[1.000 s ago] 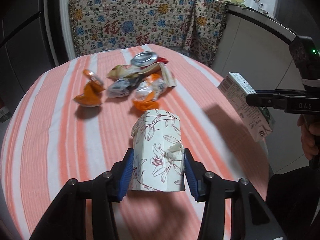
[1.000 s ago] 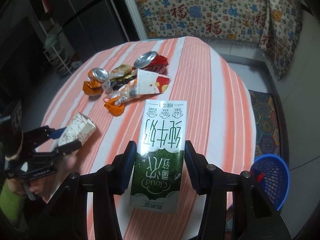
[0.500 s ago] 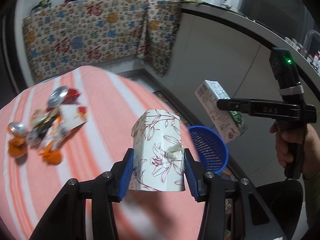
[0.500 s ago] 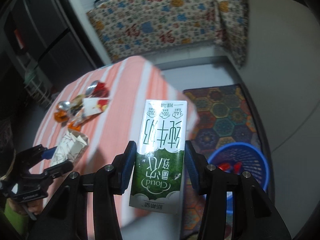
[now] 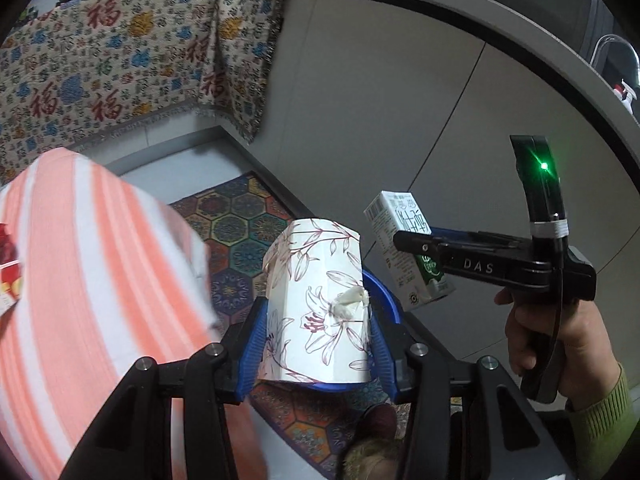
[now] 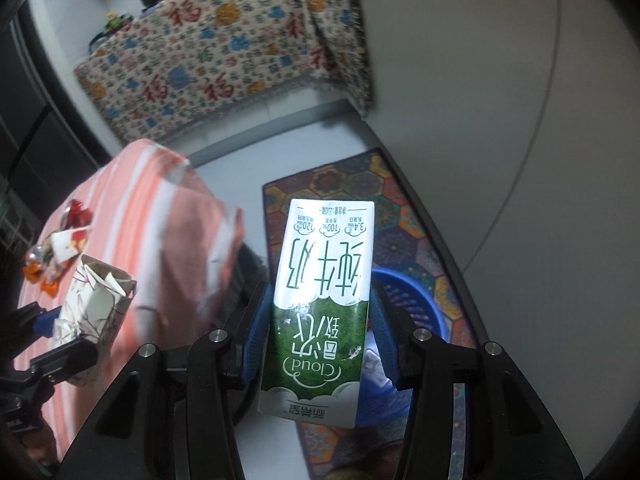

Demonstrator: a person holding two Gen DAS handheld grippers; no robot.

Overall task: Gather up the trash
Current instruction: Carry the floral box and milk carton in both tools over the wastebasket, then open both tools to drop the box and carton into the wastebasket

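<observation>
My left claw [image 5: 316, 344] grips a flowered paper cup [image 5: 318, 304]; my right claw [image 6: 320, 340] clamps a milk carton [image 6: 320, 312]. Both hang above the blue basket [image 6: 416, 304] on the floor, beside the striped worktop [image 5: 80, 280].

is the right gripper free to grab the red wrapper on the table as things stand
Probably not. The right gripper is shut on the milk carton, so its jaws are full, and the red wrapper lies far off on the table.
</observation>
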